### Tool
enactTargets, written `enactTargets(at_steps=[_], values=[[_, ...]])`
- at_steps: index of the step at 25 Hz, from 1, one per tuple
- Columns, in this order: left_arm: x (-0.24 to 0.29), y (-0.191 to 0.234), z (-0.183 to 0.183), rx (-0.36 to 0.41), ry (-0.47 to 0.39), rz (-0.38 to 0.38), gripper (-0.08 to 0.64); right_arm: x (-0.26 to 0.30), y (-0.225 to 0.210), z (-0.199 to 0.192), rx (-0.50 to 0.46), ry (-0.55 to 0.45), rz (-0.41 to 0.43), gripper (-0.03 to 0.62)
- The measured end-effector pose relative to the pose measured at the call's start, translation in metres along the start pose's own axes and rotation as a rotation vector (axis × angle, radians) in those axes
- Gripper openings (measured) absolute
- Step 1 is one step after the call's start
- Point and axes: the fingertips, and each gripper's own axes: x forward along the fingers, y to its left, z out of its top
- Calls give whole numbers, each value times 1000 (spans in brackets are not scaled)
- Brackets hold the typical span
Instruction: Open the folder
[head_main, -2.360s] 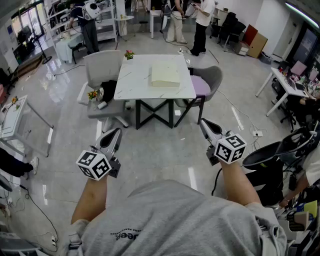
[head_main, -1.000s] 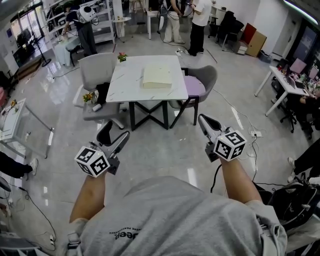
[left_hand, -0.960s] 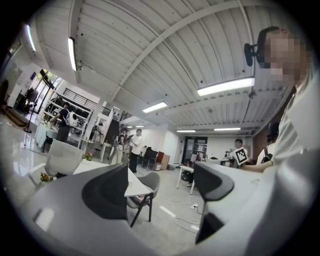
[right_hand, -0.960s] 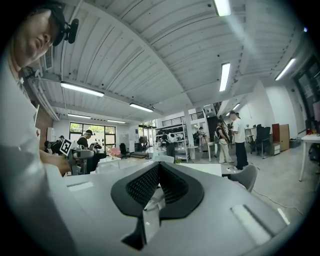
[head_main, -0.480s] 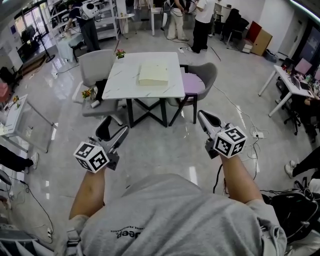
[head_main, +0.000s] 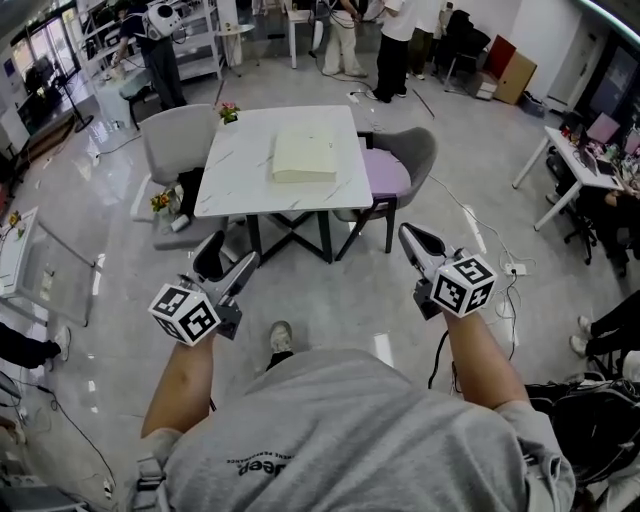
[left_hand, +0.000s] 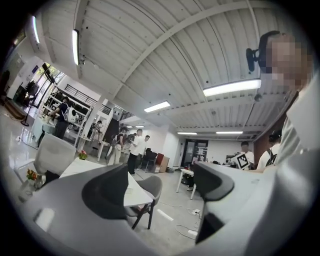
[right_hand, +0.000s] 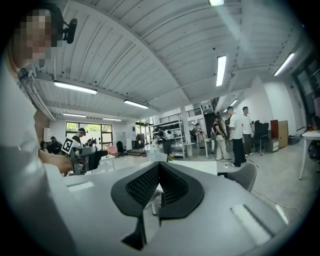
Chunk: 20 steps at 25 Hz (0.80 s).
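From the head view, the cream folder (head_main: 305, 157) lies shut on the white table (head_main: 232, 172), well apart from both my tools, which I hold low over the floor in front of me. In the left gripper view, my left gripper (left_hand: 160, 186) has its jaws spread wide with nothing between them, only the table edge and a grey chair (left_hand: 149, 186) beyond. In the right gripper view, my right gripper (right_hand: 159, 172) has its jaws pressed together, empty.

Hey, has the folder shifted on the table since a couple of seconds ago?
No. The folder lies at the same spot on the white table, a little right of its middle.
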Motion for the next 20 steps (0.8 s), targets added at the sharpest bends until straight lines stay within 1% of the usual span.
enactTargets(at_steps=[5, 10, 13, 16, 20], values=[[56, 82, 18, 4, 3, -62, 439, 79, -26, 10, 12, -18, -63, 0], [112, 160, 47, 30, 37, -132, 439, 167, -44, 36, 11, -37, -110, 0], [138, 203, 62, 38, 53, -161, 439, 218, -52, 51, 4, -49, -131, 0], [161, 240, 69, 34, 63, -180, 439, 260, -62, 58, -6, -45, -142, 0], [187, 274, 76, 25, 74, -196, 439, 301, -78, 67, 1, -41, -156, 0]])
